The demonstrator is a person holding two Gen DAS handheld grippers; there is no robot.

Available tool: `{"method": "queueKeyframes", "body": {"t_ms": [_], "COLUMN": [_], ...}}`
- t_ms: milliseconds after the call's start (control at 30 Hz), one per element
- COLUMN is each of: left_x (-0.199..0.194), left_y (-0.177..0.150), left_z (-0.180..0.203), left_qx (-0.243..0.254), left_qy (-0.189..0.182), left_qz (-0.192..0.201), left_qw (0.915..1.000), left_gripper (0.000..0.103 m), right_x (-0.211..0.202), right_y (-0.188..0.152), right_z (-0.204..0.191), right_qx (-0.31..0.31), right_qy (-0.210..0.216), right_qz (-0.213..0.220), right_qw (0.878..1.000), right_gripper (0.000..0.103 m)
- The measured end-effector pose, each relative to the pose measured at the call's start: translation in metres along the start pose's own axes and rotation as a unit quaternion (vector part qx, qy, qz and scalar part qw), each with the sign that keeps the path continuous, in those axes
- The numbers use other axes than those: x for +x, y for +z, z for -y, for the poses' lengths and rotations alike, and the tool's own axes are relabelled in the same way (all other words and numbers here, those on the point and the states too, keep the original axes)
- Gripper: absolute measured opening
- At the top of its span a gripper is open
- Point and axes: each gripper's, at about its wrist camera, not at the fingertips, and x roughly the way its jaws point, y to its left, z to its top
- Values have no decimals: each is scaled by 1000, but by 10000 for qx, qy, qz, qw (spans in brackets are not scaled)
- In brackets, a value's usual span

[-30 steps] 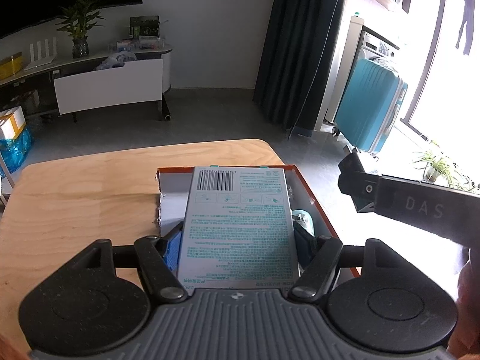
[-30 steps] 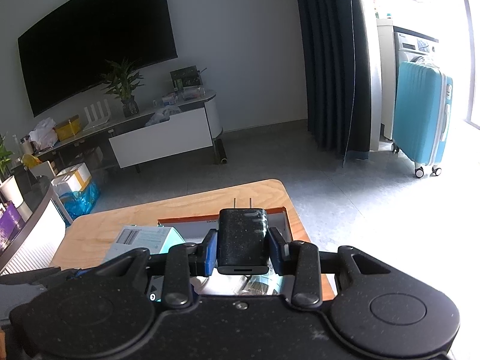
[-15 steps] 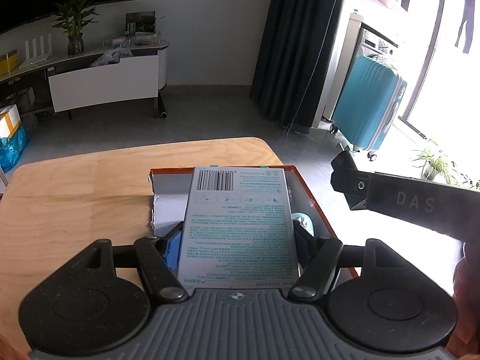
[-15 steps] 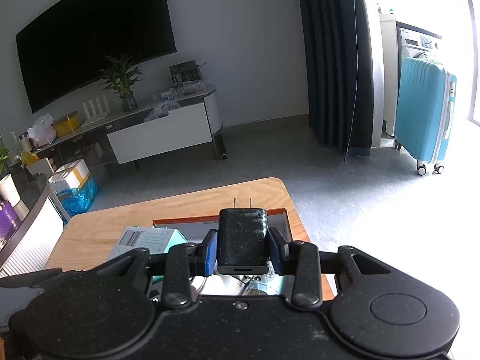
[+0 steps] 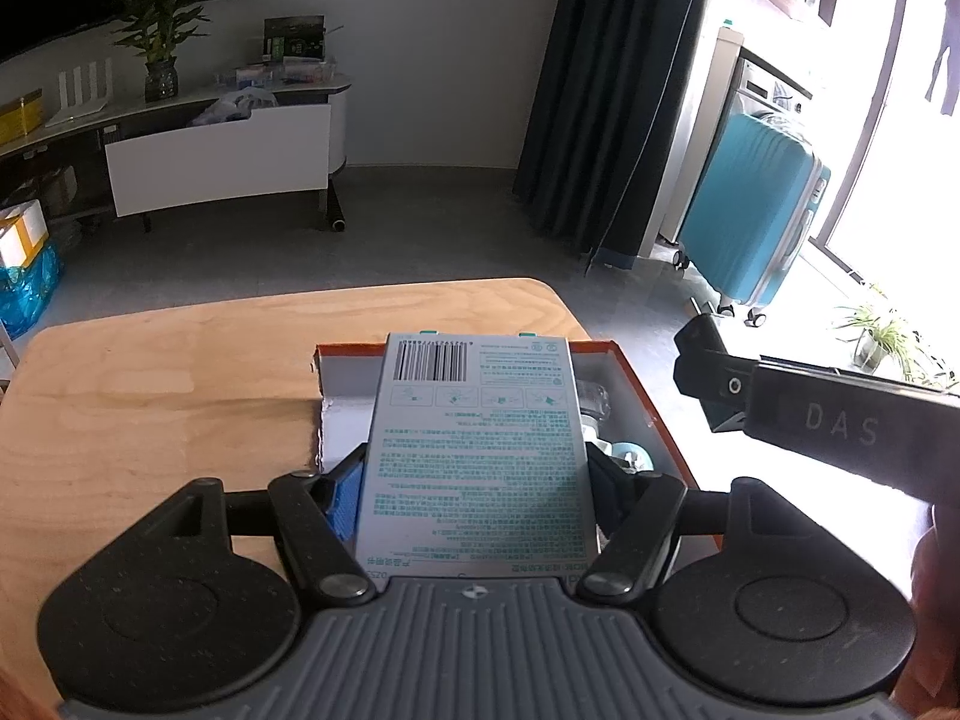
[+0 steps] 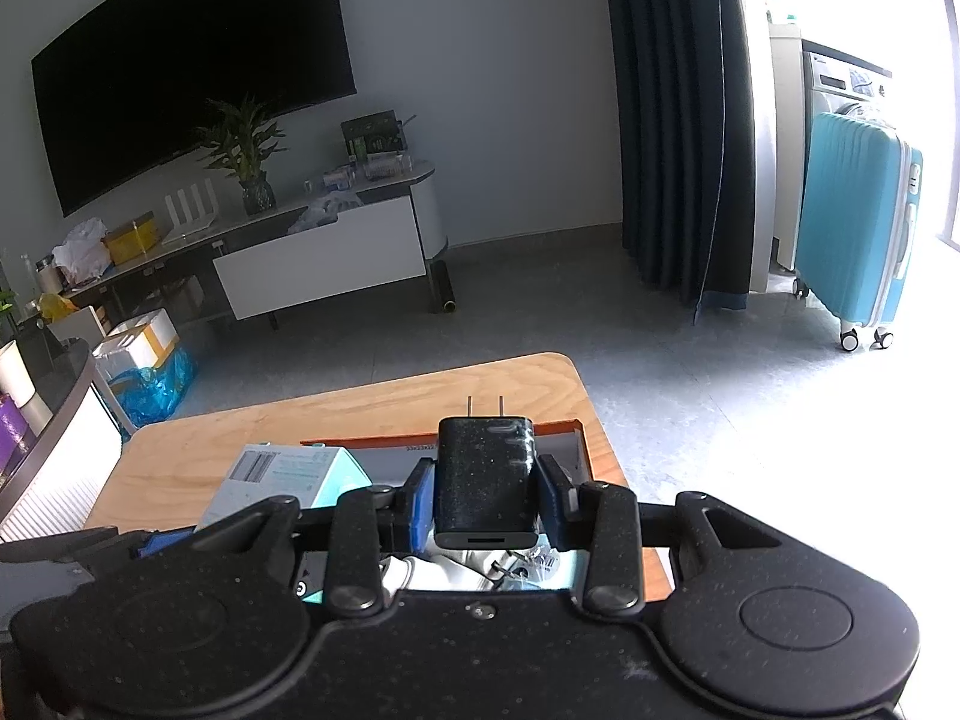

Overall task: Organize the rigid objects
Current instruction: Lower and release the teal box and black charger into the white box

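1. Your left gripper [image 5: 474, 483] is pinching a flat printed box [image 5: 477, 450]. The box has a barcode near its far end and small green writing all over.
2. The printed box hangs over an open orange tray box [image 5: 651, 414] on the wooden table [image 5: 156, 414]. In the right camera view you can see its teal side too.
3. Your right gripper [image 6: 485, 495] is pinching a black charger plug [image 6: 485, 477]. The blue pads [image 6: 425, 498] press on both sides of it. Its two metal prongs point away from you.
4. The plug is held up over the same orange tray box. Under it you can see small white and clear things in the tray, but they are too hidden to name.
5. In the left camera view, the right gripper shows on the right side with the letters DAS on it.
6. Past the table there is a grey floor, a teal suitcase [image 6: 855, 234], a dark curtain [image 6: 678, 120], a white TV stand [image 6: 318, 261], a green plant [image 6: 243, 147] and a big black screen [image 6: 192, 66].
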Motion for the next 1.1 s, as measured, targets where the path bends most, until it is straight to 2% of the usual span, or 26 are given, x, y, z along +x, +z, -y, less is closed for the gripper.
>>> {"method": "queueKeyframes", "body": {"t_ms": [400, 733, 933, 1100], "left_x": [9, 18, 22, 26], "left_y": [4, 5, 6, 6], "left_z": [-11, -24, -29, -31], "left_qx": [-92, -209, -272, -323], "left_qy": [53, 128, 182, 212], "left_qz": [-83, -168, -216, -261], "left_qw": [9999, 9996, 9992, 9989], "left_gripper": [71, 71, 71, 71], "right_x": [10, 38, 57, 44], "right_y": [3, 6, 8, 8], "right_z": [1, 3, 5, 14], "right_qx": [-19, -11, -37, 179], "right_qy": [-6, -122, -142, -72], "right_qz": [-76, -229, -58, 108], "right_qw": [10000, 9997, 9999, 9998], "right_gripper": [43, 43, 48, 49]}}
